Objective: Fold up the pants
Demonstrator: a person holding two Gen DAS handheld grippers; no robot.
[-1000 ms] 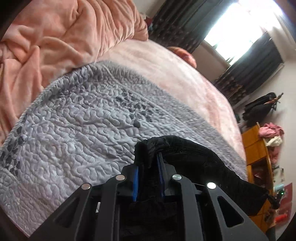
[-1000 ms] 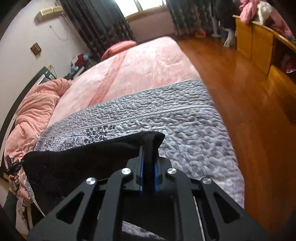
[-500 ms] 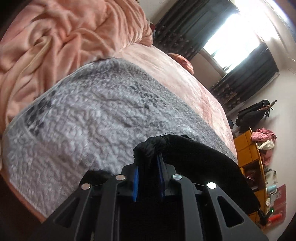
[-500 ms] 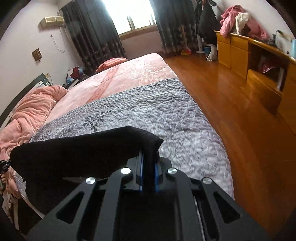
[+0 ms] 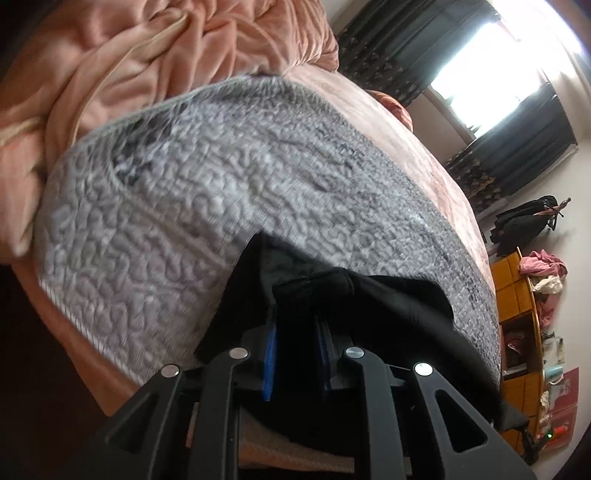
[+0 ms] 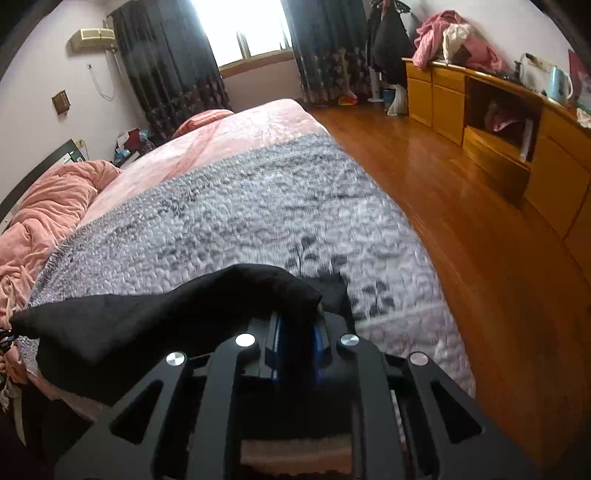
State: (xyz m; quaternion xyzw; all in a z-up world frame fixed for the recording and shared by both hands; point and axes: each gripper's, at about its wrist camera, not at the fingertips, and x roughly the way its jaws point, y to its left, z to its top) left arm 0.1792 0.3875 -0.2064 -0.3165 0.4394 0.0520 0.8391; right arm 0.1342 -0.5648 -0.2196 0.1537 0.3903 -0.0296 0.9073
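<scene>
Closest in, left gripper (image 5: 295, 325) is clamped on a bunched edge of the black pants (image 5: 388, 314), with fabric wadded up between the blue pads (image 5: 270, 358) and spilling over the fingertips. The cloth hangs off to the right of that view and sits just above the near edge of the grey quilt (image 5: 203, 206).

Right gripper (image 6: 297, 325) has pants (image 6: 166, 317) between its pads too, but its jaws have just been opening a bit. The fabric covers the tips, so whether the pads still press on it, can't really tell. From there the pants stretch away to the left as one dark band, held up over the quilt (image 6: 240, 229) and across its near edge.

The quilt runs across the bed, leafy dark print on it, a bit motion-blurred in both views. Past it is the pink bedspread (image 6: 240, 129), with a crumpled pink duvet (image 5: 147, 66) heaped at the headboard side.

Further out: wood floor (image 6: 461, 221) to the right of the bed, a yellow-wood cabinet (image 6: 517, 140) along the wall with a pile of pink clothes (image 6: 454, 40) on top, then dark curtains (image 6: 162, 62) either side of a bright window (image 6: 240, 26) at the far wall.
</scene>
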